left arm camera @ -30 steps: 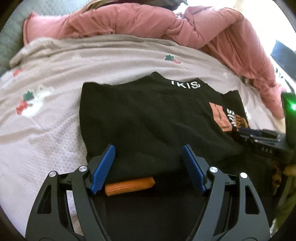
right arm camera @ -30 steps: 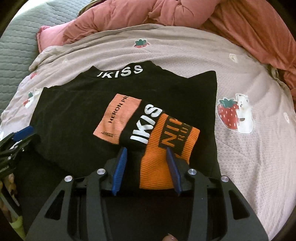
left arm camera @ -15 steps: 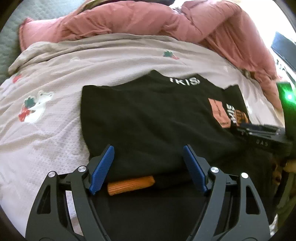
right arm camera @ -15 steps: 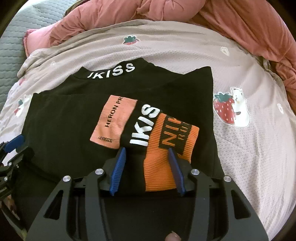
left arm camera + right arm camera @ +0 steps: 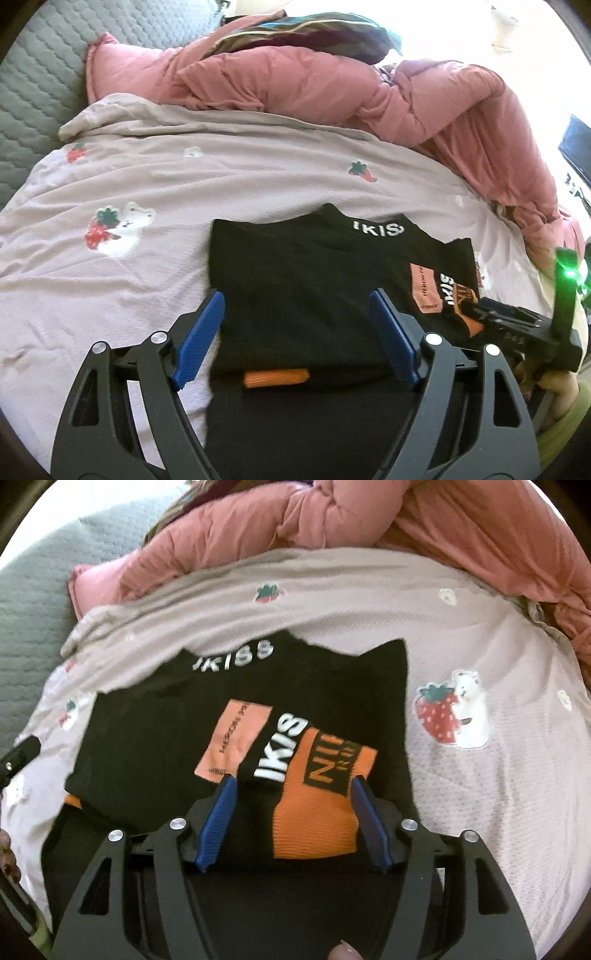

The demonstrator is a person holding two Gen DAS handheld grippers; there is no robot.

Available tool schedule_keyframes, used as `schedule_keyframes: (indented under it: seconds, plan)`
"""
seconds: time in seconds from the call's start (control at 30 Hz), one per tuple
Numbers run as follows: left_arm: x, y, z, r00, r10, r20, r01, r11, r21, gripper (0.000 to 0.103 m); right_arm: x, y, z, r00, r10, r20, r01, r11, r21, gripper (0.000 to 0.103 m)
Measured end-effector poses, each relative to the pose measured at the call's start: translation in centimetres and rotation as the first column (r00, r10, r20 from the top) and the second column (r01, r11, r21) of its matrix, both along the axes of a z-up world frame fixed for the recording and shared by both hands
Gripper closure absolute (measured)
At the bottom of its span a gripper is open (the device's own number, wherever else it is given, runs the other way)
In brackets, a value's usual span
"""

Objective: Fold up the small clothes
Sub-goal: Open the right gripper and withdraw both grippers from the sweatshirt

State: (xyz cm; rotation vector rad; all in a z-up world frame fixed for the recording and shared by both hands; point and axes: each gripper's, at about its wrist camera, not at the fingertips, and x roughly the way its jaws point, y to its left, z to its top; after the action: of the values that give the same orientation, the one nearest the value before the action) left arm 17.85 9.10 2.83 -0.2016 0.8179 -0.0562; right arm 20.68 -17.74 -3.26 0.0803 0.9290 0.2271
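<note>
A black top (image 5: pixel 314 280) with white "IKISS" lettering lies folded on the bed; it also shows in the right wrist view (image 5: pixel 155 738). An orange cuff (image 5: pixel 276 377) peeks out at its near edge. My left gripper (image 5: pixel 297 338) is open, its blue pads spread over the top's near left part, holding nothing. In the right wrist view a folded sleeve with an orange ribbed cuff (image 5: pixel 317 812) lies on the top beside a salmon label (image 5: pixel 236 746). My right gripper (image 5: pixel 293 823) is open, its pads on either side of that cuff.
The top rests on a pale lilac sheet with strawberry prints (image 5: pixel 122 229), also in the right wrist view (image 5: pixel 480 794). A crumpled pink duvet (image 5: pixel 332 85) lies along the far side. A grey quilted surface (image 5: pixel 33 92) is at the far left.
Both grippers have drawn back and risen a little, so the top looks smaller. The right gripper's jaws have opened wider around the orange cuff. The top has not moved.
</note>
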Motion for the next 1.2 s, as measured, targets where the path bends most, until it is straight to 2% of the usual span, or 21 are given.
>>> schedule_keyframes:
  seconds: [0.2, 0.23, 0.3, 0.37, 0.4, 0.43, 0.7, 1.2]
  plan:
    - [-1.1, 0.7, 0.3, 1.0, 0.021, -0.001, -0.021, 0.998, 0.053, 0.024, -0.6, -1.9, 2.5, 0.997, -0.026, 0.068, 0.024, 0.999, 0.038, 0.038]
    - [-1.3, 0.7, 0.4, 1.0, 0.024, 0.0, -0.024, 0.998, 0.056, 0.024, -0.8, -2.2, 3.0, 0.996, -0.027, 0.081, 0.023, 0.999, 0.044, 0.036]
    - [-1.7, 0.8, 0.6, 1.0, 0.029, 0.005, -0.029, 0.998, 0.048, 0.024, -1.3, -2.8, 3.8, 0.994, -0.035, 0.101, 0.031, 0.999, 0.043, 0.019]
    - [-2.1, 0.7, 0.8, 1.0, 0.026, 0.007, -0.027, 0.998, 0.048, 0.021, -2.0, -3.2, 4.5, 0.991, -0.042, 0.124, 0.037, 0.998, 0.041, 0.019]
    - [-2.4, 0.6, 1.0, 1.0, 0.027, 0.011, -0.027, 0.998, 0.057, 0.014, -2.3, -3.5, 4.8, 0.99, -0.045, 0.131, 0.04, 0.998, 0.04, 0.019]
    - [-2.6, 0.5, 1.1, 1.0, 0.027, 0.014, -0.028, 0.998, 0.059, 0.011, -2.6, -3.7, 5.0, 0.99, -0.047, 0.134, 0.043, 0.998, 0.036, 0.019]
    - [-4.7, 0.3, 2.1, 0.999, 0.025, 0.038, -0.027, 0.997, 0.067, 0.011, -5.1, -5.0, 6.1, 0.985, -0.068, 0.159, 0.063, 0.997, 0.035, 0.014]
    - [-8.9, 0.6, 3.4, 0.997, 0.043, 0.071, -0.049, 0.995, 0.092, 0.01, -9.7, -5.9, 7.8, 0.977, -0.061, 0.206, 0.061, 0.998, 0.004, 0.013]
